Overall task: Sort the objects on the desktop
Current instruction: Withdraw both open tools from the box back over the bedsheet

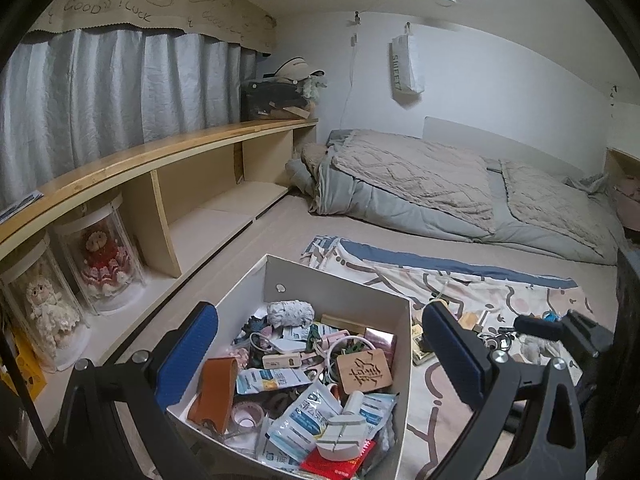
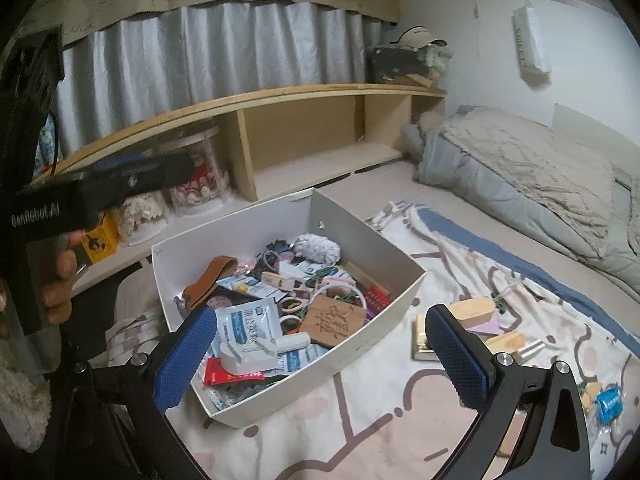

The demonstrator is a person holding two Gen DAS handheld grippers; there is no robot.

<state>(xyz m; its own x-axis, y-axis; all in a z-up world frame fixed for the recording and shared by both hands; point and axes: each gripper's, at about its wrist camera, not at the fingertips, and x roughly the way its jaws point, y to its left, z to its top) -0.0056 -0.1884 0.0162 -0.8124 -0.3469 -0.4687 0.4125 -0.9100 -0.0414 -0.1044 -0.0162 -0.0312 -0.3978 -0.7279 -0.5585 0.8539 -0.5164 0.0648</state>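
The left tongs (image 1: 320, 360) stand wide apart and empty over the white rectangular cardboard box (image 1: 344, 288), which lies between and below their blue-padded fingers (image 1: 188, 352). The box holds a square wooden plaque with a carved character (image 1: 362, 368), a tan leather strap (image 1: 216, 388) and blue-and-white sachets (image 1: 272, 380). The right tongs (image 2: 320, 360) are likewise spread, holding nothing, with the box's near wall (image 2: 360, 344) between their fingers. Right of them, small wooden blocks (image 2: 474, 308) lie on the patterned cloth (image 2: 400, 420).

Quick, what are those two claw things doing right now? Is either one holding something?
Left gripper: open, holding nothing, above the white box of small items.
Right gripper: open, holding nothing, over the box's near right side.
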